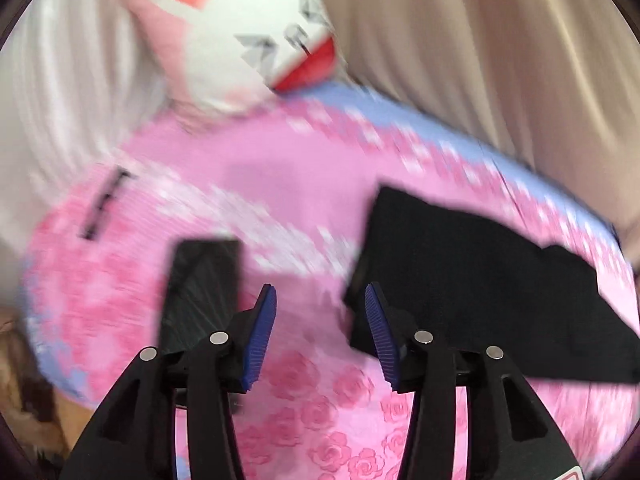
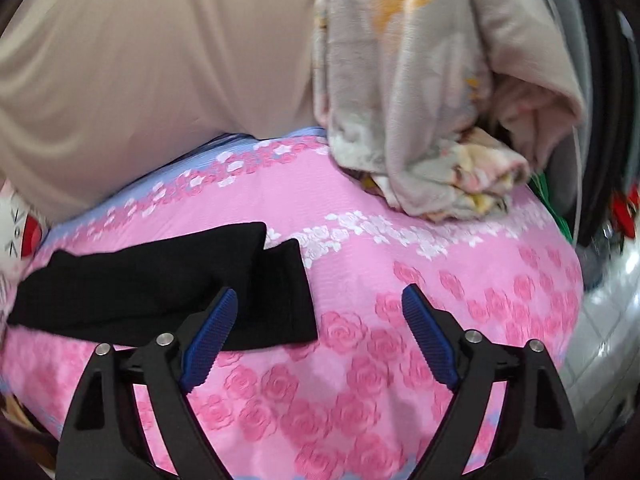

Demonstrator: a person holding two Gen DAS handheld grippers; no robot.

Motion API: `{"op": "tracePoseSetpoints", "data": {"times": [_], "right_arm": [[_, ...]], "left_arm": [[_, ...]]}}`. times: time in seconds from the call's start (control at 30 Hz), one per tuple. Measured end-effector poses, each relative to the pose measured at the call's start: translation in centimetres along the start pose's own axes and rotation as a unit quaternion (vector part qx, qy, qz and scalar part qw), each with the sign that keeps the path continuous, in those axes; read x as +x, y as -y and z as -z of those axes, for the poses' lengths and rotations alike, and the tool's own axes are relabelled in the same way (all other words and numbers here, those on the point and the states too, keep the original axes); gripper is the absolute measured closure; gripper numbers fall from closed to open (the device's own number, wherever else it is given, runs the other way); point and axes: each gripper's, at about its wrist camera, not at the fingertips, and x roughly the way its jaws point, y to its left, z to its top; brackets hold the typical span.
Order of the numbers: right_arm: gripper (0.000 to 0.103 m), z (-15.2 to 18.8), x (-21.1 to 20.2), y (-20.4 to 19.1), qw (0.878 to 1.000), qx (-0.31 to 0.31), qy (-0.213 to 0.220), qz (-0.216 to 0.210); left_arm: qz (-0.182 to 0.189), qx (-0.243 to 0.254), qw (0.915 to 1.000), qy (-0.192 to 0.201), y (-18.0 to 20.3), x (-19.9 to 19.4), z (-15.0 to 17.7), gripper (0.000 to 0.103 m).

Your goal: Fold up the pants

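Black pants [image 2: 160, 280] lie folded into a flat, dark band on a pink rose-print bed cover [image 2: 360, 380]. In the right wrist view they sit at about nine o'clock from the picture's middle. Their long axis runs from eight o'clock up toward two o'clock, and two stepped ends point toward three o'clock, one set a little behind the other. The cloth looks soft, limp and light, with a matte knit that should not slip; it will likely sag and unfold if lifted by one point. A likely hold is a pinch through all layers at the stepped ends or at a corner of the fold.

The right gripper [image 2: 320, 334] stands spread wide with nothing between its blue pads; its left pad overlaps the pants' near edge in the picture, and contact cannot be told. In the blurred left wrist view the left gripper [image 1: 321, 328] is partly spread and empty, the pants at three o'clock. A dark phone-like slab [image 1: 202, 292] lies at nine o'clock, a printed cushion [image 1: 248, 36] at twelve. A crumpled floral blanket [image 2: 432, 120] sits at one o'clock in the right view.
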Motion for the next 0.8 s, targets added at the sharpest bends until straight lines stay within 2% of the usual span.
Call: {"op": "tracePoseSetpoints", "data": {"times": [0.07, 0.13, 0.17, 0.2, 0.27, 0.33, 0.37, 0.4, 0.43, 0.47, 0.53, 0.57, 0.6, 0.63, 0.67, 0.7, 0.73, 0.77, 0.8], "right_arm": [[0.019, -0.1, 0.2, -0.2, 0.999, 0.023, -0.006, -0.025], [0.019, -0.4, 1.5, -1.0, 0.998, 0.038, -0.015, -0.050], [0.019, -0.7, 2.5, -1.9, 0.997, 0.041, -0.022, -0.054], [0.019, -1.0, 3.4, -2.5, 0.997, 0.040, -0.028, -0.052], [0.019, -1.6, 5.8, -3.8, 0.997, 0.033, -0.045, -0.061], [0.019, -2.1, 8.4, -5.2, 0.993, 0.028, -0.073, -0.083], [0.038, -2.7, 10.0, -6.0, 0.992, 0.017, -0.091, -0.088], [0.080, -3.3, 11.1, -6.9, 0.992, -0.003, -0.102, -0.080], [0.088, -4.2, 11.9, -8.0, 0.991, -0.034, -0.112, -0.058], [0.088, -5.9, 11.3, -9.7, 0.993, -0.075, -0.089, -0.027], [0.089, -8.6, 6.6, -12.8, 0.989, -0.140, 0.006, -0.052], [0.089, -9.3, 2.8, -14.9, 0.977, -0.194, 0.068, -0.054], [0.087, -9.3, 0.3, -16.2, 0.965, -0.240, 0.100, -0.034], [0.084, -8.6, -1.2, -17.3, 0.953, -0.283, 0.111, -0.008], [0.082, -6.8, -1.8, -17.5, 0.940, -0.329, 0.092, 0.017], [0.078, -5.7, -1.6, -17.0, 0.937, -0.341, 0.072, 0.024], [0.071, -4.0, -0.5, -15.6, 0.937, -0.345, 0.032, 0.038], [0.059, -1.8, 1.4, -13.3, 0.937, -0.340, -0.024, 0.076], [0.059, 0.5, 3.3, -10.7, 0.932, -0.333, -0.074, 0.121]], "left_arm": [[-0.006, -0.005, 0.9993, 0.035, 1.4, -2.4, -1.0, 0.058], [0.015, -0.004, 0.9979, 0.063, 4.1, -3.8, -1.7, 0.045], [0.024, -0.003, 0.9973, 0.069, 5.6, -4.2, -1.7, 0.032], [0.036, -0.002, 0.9966, 0.073, 7.3, -4.5, -1.7, 0.031], [0.084, 0.011, 0.9944, 0.063, 11.3, -4.2, -1.6, 0.031], [0.140, 0.022, 0.9896, 0.025, 15.2, -3.1, -1.0, 0.031], [0.158, 0.026, 0.9870, 0.008, 16.8, -2.5, -0.6, 0.031], [0.174, 0.030, 0.9843, -0.007, 18.3, -1.9, -0.3, 0.031], [0.188, 0.041, 0.9811, -0.020, 20.1, -1.3, 0.1, 0.031], [0.188, 0.051, 0.9804, -0.029, 21.7, -0.9, 0.5, 0.031], [0.186, 0.072, 0.9788, -0.046, 24.0, -0.3, 1.4, 0.031], [0.182, 0.086, 0.9780, -0.056, 25.1, -0.2, 2.0, 0.031], [0.176, 0.100, 0.9774, -0.063, 25.7, 0.1, 2.7, 0.031], [0.167, 0.117, 0.9766, -0.068, 26.3, 0.3, 3.6, 0.031], [0.162, 0.130, 0.9758, -0.070, 26.5, 0.5, 4.4, 0.031], [0.154, 0.145, 0.9744, -0.076, 26.9, 0.7, 5.3, 0.031], [0.139, 0.164, 0.9733, -0.082, 27.4, 1.2, 6.4, 0.031], [0.119, 0.181, 0.9728, -0.083, 27.9, 1.6, 7.4, 0.031], [0.097, 0.196, 0.9724, -0.081, 28.5, 1.9, 8.3, 0.031]]}}
